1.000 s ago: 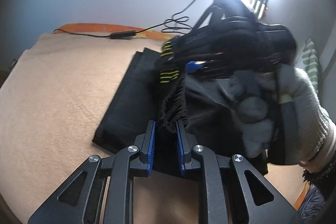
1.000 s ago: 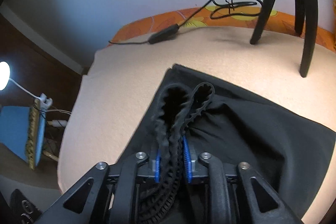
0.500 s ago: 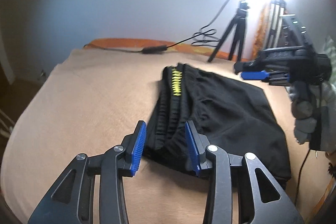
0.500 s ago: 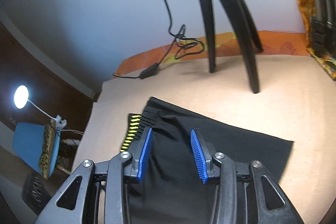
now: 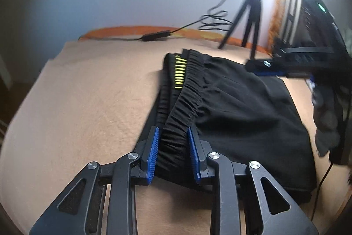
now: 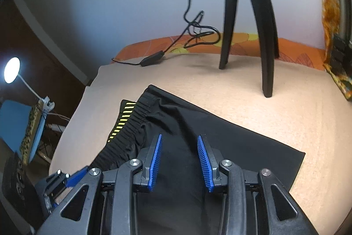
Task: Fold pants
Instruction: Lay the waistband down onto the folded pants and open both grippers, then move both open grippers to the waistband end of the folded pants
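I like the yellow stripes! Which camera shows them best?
The left wrist view: the yellow stripes inside the black pants' waistband run in one long, unobstructed row. The right wrist view shows them smaller, off to the side.

right claw spread wide above folded black pants on beige blanket.

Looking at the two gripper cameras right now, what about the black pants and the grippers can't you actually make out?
- Left wrist view: whether the left gripper touches the waistband; depth unclear.
- Left wrist view: right gripper blurred, glare behind the tripod.
- Right wrist view: near edge of the pants hidden behind the gripper's own body.
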Demonstrator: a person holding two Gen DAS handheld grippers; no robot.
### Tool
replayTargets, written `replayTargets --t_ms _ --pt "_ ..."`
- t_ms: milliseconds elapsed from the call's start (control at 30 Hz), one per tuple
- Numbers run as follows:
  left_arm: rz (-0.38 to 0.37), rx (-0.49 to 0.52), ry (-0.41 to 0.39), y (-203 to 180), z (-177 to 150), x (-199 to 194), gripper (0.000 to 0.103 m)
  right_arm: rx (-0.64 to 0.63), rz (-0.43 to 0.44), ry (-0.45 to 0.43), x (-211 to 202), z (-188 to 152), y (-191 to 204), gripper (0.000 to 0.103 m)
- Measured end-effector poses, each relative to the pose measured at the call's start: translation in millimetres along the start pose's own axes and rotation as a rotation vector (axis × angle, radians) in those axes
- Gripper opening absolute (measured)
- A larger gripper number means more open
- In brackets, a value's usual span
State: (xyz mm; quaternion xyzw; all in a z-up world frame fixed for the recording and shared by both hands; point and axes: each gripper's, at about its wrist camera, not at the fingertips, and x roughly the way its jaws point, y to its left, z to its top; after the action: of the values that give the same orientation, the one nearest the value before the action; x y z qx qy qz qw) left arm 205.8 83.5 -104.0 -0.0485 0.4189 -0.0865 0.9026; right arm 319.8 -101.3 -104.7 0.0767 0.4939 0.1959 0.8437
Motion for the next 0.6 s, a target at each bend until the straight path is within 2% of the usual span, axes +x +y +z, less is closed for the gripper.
replayTargets --t_ms 100,267,500,567,600 --pt "-0.008 -0.044 0.013 8.5 -1.0 -0.7 0.027 -0.038 -0.017 -0.007 -4.6 -2.1 2.9 0.036" --pt "0.031 -0.053 0.002 7.1 1.4 -6.5 0.033 -0.052 -0.048 -0.010 -21.6 -12.5 -4.9 0.036" --pt "0.065 -0.077 -0.033 15.2 4.9 -28.0 0.044 0.037 -0.060 -0.046 -63.0 -39.3 -37.7 0.043" --pt "0.058 -0.093 -0.024 18.5 6.3 -32.0 0.053 0.080 -0.054 -0.036 -73.7 -51.1 -52.7 0.044" --pt "0.053 -0.108 -0.020 20.3 6.6 -33.4 0.054 0.087 -0.053 -0.033 -77.5 -55.3 -56.8 0.044"
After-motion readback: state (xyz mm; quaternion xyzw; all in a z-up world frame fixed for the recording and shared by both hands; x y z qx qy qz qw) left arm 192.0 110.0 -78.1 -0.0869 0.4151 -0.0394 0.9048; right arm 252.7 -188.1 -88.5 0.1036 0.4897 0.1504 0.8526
